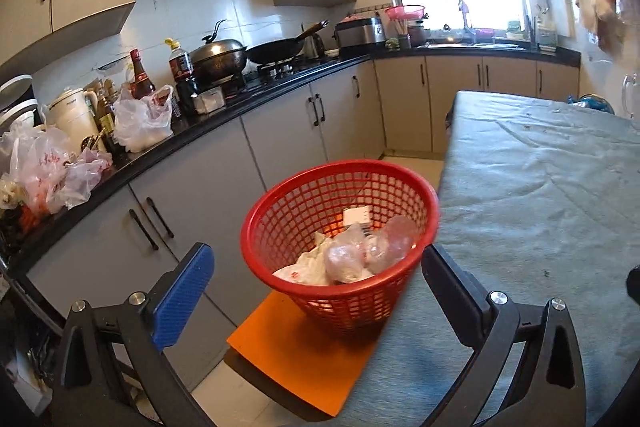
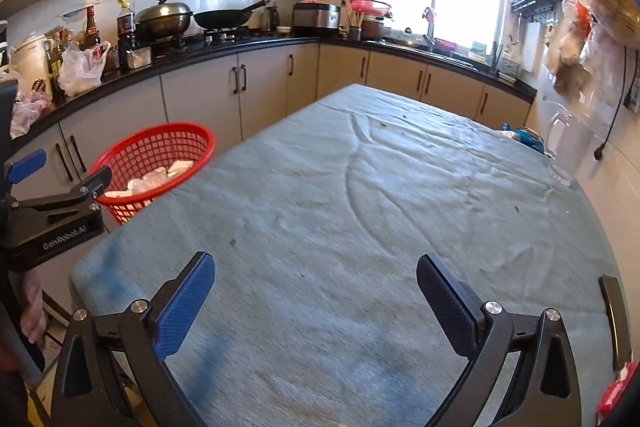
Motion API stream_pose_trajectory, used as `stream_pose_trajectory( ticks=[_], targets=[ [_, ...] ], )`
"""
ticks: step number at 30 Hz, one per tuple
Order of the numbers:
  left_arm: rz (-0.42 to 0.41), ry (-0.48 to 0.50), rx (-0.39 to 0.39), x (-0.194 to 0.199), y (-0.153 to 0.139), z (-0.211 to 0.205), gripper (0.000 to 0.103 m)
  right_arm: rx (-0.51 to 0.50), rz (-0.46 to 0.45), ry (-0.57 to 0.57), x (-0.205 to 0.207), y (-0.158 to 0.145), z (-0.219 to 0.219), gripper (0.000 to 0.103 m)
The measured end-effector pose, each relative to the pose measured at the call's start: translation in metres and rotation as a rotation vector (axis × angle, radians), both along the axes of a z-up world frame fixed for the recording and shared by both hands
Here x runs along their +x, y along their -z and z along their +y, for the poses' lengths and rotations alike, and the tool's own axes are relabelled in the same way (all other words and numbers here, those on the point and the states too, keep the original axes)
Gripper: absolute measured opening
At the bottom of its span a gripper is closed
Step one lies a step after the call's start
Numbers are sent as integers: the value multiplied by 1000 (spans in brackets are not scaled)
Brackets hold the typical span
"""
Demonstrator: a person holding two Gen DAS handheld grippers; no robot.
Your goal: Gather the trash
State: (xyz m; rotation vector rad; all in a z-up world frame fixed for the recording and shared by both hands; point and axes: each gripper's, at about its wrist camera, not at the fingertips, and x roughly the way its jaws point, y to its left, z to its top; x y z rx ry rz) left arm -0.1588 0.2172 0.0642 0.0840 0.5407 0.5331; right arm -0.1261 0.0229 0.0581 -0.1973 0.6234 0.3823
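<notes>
Left wrist view: the left tool [image 1: 318, 281] stands with its jaws spread wide and nothing between the pads. Beyond it, a red mesh basket [image 1: 340, 247] rests on an orange stool seat [image 1: 304, 355], just beside the edge of the table [image 1: 540, 207], which is covered by a grey-blue cloth. Inside the basket lie crumpled clear plastic bags [image 1: 360, 255] and a white paper scrap [image 1: 356, 217].

Right wrist view: the right tool [image 2: 314, 301] is likewise spread wide and empty above the bare cloth of the table [image 2: 360, 207]. The red mesh basket [image 2: 160, 155] appears at left, off the table's edge, with the left tool [image 2: 60, 179] just before it. A clear glass jug [image 2: 568, 155] stands at the table's far right.
</notes>
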Motion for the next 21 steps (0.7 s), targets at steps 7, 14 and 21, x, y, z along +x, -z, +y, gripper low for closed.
stream_pose_trajectory(
  ticks=[7, 14, 21],
  targets=[
    [-2, 35, 7, 1, -1, -14, 103, 0, -17, 17, -2, -2, -5, 102],
    [0, 37, 3, 0, 1, -14, 103, -12, -35, 8, -7, -5, 1, 102],
    [-8, 28, -7, -10, -1, -9, 103, -27, -48, -2, -17, -10, 8, 102]
  ],
)
